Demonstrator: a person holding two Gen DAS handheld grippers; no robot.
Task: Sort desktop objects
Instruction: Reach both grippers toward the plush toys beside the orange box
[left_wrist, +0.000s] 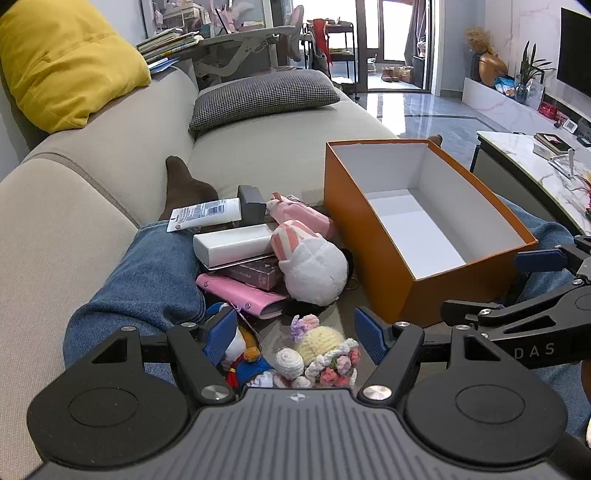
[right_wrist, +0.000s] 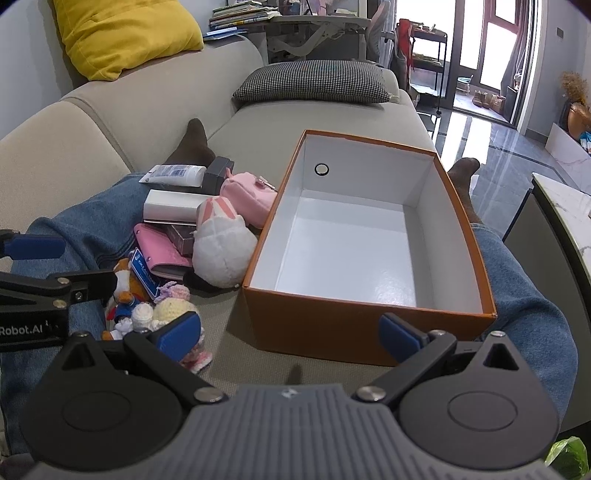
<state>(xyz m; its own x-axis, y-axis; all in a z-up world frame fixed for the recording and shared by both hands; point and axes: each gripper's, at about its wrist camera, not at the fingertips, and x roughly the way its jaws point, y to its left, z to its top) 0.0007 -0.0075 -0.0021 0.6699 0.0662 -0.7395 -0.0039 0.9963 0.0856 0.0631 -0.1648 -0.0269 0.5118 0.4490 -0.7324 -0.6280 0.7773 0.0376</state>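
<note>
Blue-padded, both tools tilt downward with fingers spread and nothing between them: the left tool (left_wrist: 295, 332) over the crocheted doll (left_wrist: 325, 350) in the toy pile, the right tool (right_wrist: 290, 336) before the orange box (right_wrist: 332, 332) on the sofa (right_wrist: 314, 114).

Both wrist cameras look steeply down along their fingers from close above the sofa (left_wrist: 258, 155), sharing the orange box (left_wrist: 369, 236) and toy pile (right_wrist: 221, 251).

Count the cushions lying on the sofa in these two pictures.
2. A yellow cushion sits on the sofa's backrest; a black-and-white houndstooth cushion lies on the seat beyond the orange box. Others may lie outside the frames.
</note>
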